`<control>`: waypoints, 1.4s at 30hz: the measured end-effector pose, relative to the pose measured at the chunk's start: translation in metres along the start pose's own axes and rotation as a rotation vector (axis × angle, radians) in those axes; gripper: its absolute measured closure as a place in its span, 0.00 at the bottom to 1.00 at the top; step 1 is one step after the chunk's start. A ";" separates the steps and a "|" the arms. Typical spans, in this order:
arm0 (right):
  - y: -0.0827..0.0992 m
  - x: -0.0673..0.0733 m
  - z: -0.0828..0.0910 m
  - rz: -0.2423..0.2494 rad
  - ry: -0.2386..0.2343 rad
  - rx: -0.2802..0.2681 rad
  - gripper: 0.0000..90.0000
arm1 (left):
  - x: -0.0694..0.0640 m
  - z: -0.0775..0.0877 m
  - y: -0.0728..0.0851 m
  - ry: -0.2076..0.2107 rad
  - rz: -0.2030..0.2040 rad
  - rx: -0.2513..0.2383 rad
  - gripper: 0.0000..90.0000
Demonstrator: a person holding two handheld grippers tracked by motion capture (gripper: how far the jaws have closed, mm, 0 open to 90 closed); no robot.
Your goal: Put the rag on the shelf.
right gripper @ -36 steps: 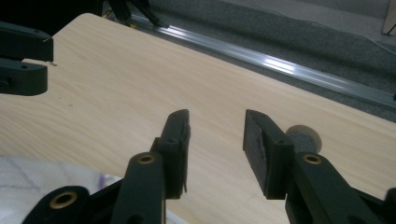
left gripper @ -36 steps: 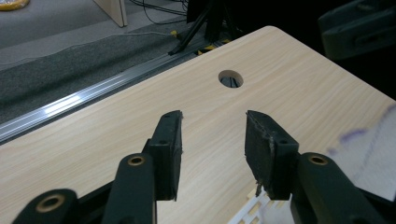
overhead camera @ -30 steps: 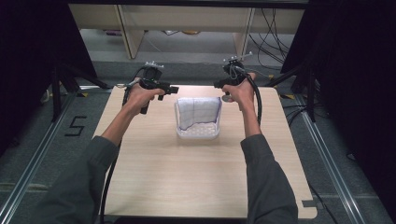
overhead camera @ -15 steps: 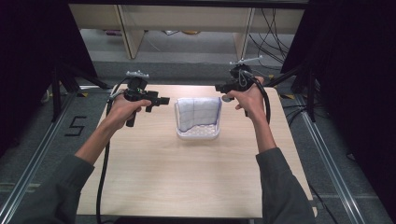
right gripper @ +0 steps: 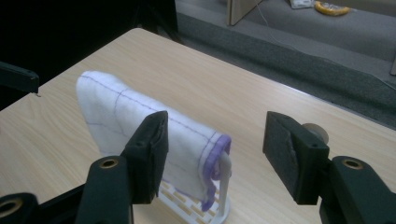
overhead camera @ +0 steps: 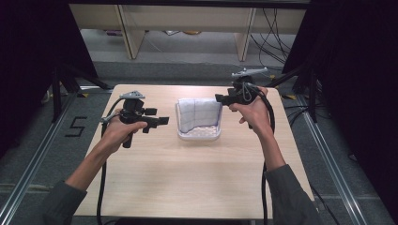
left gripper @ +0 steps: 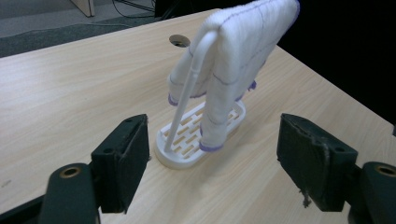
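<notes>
A white cloth (overhead camera: 199, 112) with thin purple lines hangs folded over the arch of a small white slotted rack (overhead camera: 199, 134) at the middle of the table. My left gripper (overhead camera: 165, 121) hovers to the left of the rack and points at it. Its jaws have just been opening and nothing is between them. In the left gripper view the cloth (left gripper: 238, 51) and rack (left gripper: 187, 149) stand ahead of the left gripper (left gripper: 215, 140). My right gripper (overhead camera: 218, 98) is by the cloth's upper right corner, its jaws also just opening and empty. In the right gripper view the cloth (right gripper: 116, 116) lies beyond the right gripper (right gripper: 217, 135).
The wooden table (overhead camera: 187, 178) has a round cable hole (left gripper: 179, 40) behind the rack. Wooden shelf legs (overhead camera: 129, 33) and loose cables stand on the floor beyond the far edge. Dark curtains flank both sides. A "5" (overhead camera: 75, 126) is marked on the floor at left.
Both grippers have drawn outward from the rack's sides, the left one further left and nearer, the right one to the right. Both pairs of jaws stand wider. The cloth stays on the rack.
</notes>
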State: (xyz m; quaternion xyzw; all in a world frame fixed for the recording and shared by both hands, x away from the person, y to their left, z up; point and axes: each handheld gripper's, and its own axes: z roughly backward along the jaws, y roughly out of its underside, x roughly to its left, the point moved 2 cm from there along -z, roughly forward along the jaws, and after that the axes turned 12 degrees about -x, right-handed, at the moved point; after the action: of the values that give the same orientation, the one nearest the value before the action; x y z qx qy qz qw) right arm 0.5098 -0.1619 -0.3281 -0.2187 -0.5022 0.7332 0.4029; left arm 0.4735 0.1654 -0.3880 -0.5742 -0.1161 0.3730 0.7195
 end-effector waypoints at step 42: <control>0.071 0.021 0.030 -0.051 -0.076 -0.056 0.30 | -0.031 0.017 0.048 0.066 -0.046 0.013 0.24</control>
State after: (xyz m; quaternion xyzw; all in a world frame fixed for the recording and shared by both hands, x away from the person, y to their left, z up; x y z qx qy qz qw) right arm 0.4498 -0.1741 -0.3789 -0.1891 -0.5429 0.7162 0.3957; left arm 0.4225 0.1604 -0.4189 -0.5788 -0.1029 0.3377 0.7351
